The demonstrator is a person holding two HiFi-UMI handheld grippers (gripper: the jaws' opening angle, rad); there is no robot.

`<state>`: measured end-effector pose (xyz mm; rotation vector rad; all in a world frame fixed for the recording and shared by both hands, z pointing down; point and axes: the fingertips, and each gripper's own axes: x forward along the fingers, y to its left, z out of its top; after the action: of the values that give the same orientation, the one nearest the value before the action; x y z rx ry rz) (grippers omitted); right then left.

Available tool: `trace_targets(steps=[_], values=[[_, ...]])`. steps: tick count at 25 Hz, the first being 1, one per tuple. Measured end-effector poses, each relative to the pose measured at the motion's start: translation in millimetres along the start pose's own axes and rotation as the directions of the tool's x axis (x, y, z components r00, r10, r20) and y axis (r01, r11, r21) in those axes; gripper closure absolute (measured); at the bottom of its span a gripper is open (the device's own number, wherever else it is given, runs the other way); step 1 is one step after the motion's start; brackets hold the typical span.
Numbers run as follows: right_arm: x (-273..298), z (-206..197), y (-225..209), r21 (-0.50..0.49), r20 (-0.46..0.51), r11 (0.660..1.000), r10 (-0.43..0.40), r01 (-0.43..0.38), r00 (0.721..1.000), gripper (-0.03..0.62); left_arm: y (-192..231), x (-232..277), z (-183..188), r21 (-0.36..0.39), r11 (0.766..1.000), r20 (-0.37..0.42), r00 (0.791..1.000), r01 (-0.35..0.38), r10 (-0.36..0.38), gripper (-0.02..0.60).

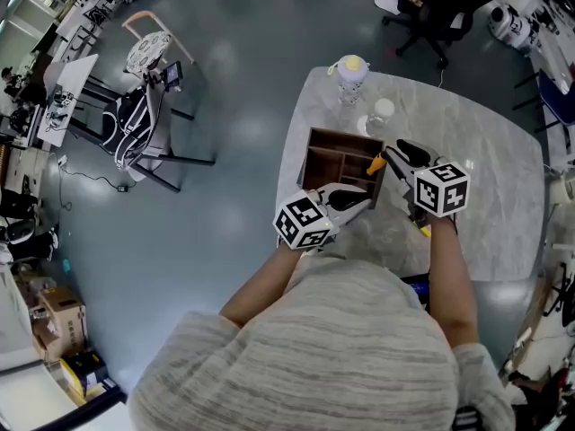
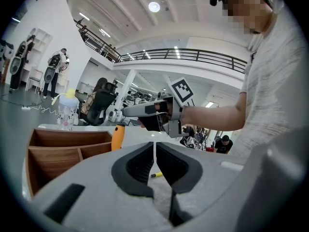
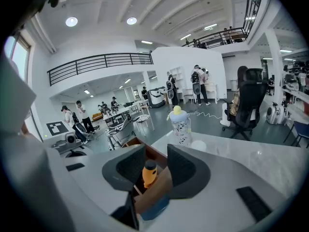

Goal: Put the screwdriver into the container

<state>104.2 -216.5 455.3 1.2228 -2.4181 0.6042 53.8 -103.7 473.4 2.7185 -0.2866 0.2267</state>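
Observation:
The screwdriver's orange handle (image 1: 375,162) sticks up at the right edge of the wooden container (image 1: 334,151), its shaft hidden inside. In the right gripper view the handle (image 3: 148,172) stands between and just beyond the jaws, which are spread wide and clear of it. My right gripper (image 1: 396,152) hovers at that edge, open (image 3: 156,154). My left gripper (image 1: 362,201) lies at the container's near side, shut on nothing (image 2: 155,151). Its view shows the container (image 2: 58,151), the handle (image 2: 118,137) and the right gripper (image 2: 145,111).
A baby bottle with a yellow cap (image 1: 350,74) and a small white round thing (image 1: 384,109) stand behind the container on the marble table (image 1: 494,160). A yellow-tipped tool (image 1: 422,230) lies near the front edge. Office chairs and a rack stand on the floor around.

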Motion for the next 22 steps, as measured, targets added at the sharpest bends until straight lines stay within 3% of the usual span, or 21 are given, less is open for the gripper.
trace_targets(steps=[8,12,18,22], values=[[-29,-23,-30,-0.001,-0.036,0.998,-0.057,0.057,0.998,0.476,-8,21,0,0.002,0.999,-0.008,0.999,0.043,-0.043,0.557],[-41,-58,-45,-0.006,-0.116,0.998,-0.068,0.068,0.991,0.476,-14,39,-6,-0.006,0.997,-0.017,0.997,0.079,-0.079,0.557],[-65,-121,-59,-0.092,-0.268,0.995,-0.05,0.026,0.962,0.474,-28,69,-14,-0.031,0.99,-0.022,0.99,0.138,-0.139,0.557],[-80,-160,-67,-0.18,-0.386,0.983,-0.038,-0.034,0.922,0.47,-34,89,-16,-0.035,0.986,-0.021,0.987,0.161,-0.162,0.557]])
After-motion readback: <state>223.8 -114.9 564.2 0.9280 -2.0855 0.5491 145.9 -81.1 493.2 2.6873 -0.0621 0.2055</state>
